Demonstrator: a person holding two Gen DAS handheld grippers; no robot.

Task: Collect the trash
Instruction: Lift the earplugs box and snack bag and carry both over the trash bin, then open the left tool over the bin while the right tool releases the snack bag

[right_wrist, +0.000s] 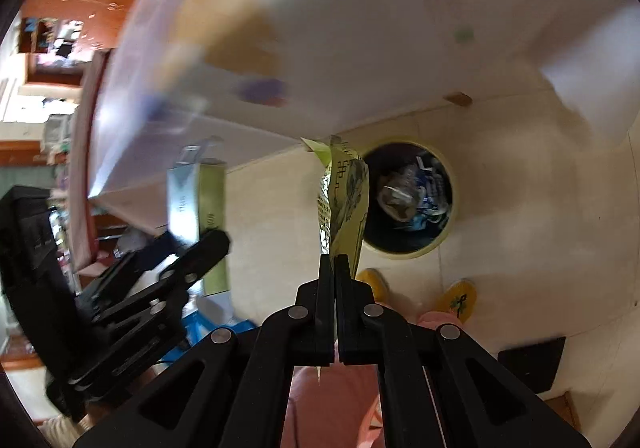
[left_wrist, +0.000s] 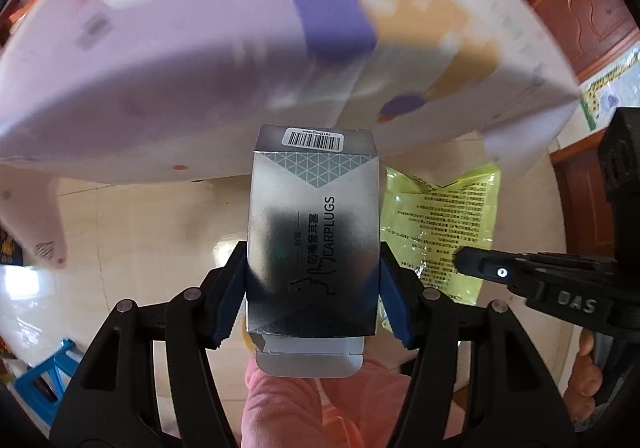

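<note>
Your left gripper (left_wrist: 312,268) is clamped on the silver box (left_wrist: 314,232) marked EARPLUGS, its blue pads (left_wrist: 394,304) pressed against both long sides. The box fills the centre of the left wrist view, barcode end pointing up the frame, its opened flap hanging at the lower end over your pink sleeve (left_wrist: 304,404).

Your right gripper (right_wrist: 333,260) is pinched tight on a yellow-green wrapper (right_wrist: 346,204); the two black fingers meet with only the foil between them. In the right wrist view the wrapper stands up from the fingertips at centre frame, folded edge-on, and its upper part overlaps the left rim of the bin (right_wrist: 408,196). In the left wrist view the same wrapper (left_wrist: 444,224) shows flat, right of the box, with printed text on it and the right gripper's tip (left_wrist: 472,264) on its lower right.

The bin sits right of centre in the right wrist view, a round pale-rimmed opening on the tiled floor (right_wrist: 520,216), lined dark and already holding crumpled clear plastic and blue-and-white scraps.

The table (left_wrist: 160,88), pale with blurred purple and tan patches, spans the top of both views. The left gripper with the box (right_wrist: 196,200) shows at left of the right wrist view. Two yellow slippers (right_wrist: 458,298) show below the bin.
</note>
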